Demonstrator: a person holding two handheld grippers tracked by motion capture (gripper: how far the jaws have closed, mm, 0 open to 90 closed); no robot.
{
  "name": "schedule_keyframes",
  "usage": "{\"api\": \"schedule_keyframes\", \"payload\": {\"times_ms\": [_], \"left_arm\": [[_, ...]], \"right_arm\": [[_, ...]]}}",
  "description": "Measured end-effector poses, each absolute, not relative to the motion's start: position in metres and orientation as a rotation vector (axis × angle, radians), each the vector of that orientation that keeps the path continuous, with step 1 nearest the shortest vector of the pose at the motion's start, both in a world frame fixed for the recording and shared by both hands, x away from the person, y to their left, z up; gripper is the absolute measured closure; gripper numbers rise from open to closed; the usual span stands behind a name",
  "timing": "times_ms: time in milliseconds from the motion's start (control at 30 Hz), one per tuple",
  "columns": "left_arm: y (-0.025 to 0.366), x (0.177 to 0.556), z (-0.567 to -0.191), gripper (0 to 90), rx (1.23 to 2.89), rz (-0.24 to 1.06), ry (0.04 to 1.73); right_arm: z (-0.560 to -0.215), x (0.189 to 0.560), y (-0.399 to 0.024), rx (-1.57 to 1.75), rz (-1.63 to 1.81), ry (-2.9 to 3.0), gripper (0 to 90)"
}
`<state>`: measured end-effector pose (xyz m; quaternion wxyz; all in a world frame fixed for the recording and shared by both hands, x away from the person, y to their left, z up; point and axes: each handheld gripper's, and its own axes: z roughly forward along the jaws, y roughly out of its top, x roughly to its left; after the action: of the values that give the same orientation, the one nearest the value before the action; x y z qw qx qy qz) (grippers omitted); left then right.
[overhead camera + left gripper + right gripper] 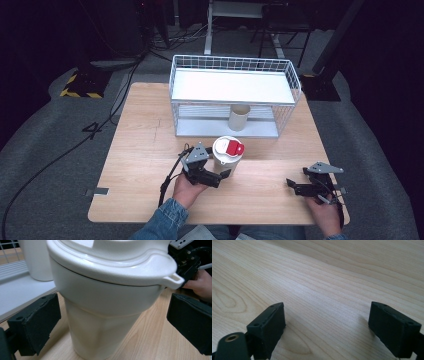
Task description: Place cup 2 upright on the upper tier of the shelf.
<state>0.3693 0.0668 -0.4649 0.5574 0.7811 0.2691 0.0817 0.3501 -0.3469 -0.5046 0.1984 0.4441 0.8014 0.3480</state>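
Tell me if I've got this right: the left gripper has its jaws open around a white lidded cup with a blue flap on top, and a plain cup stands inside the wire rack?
Nearly. The flap on the white lidded cup is red, not blue, as the high view shows. The rest holds: the left gripper has its jaws open on either side of that cup, pads clear of it in the left gripper view, and a plain cup stands inside the wire rack.

Glossy smooth plastic cup (100, 315); matt pale wood-grain table (337, 277); white wire rack (235, 95).

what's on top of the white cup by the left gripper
A white lid with a red flap covers the cup. The lid hides whatever is inside.
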Motion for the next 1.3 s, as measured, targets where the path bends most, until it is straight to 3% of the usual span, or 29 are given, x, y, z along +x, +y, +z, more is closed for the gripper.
{"api": "schedule_keyframes", "payload": {"times_ms": [1000, 1300], "left_arm": [[0.050, 0.399, -0.495, 0.4, 1.808, 0.086, 0.641], [0.050, 0.397, -0.494, 4.5, 1.811, 0.117, 0.608]], "right_arm": [[-0.505, 0.350, -0.347, 1.240, 0.973, 2.241, 14.1], [-0.505, 0.350, -0.347, 1.240, 0.973, 2.241, 14.2]]}}
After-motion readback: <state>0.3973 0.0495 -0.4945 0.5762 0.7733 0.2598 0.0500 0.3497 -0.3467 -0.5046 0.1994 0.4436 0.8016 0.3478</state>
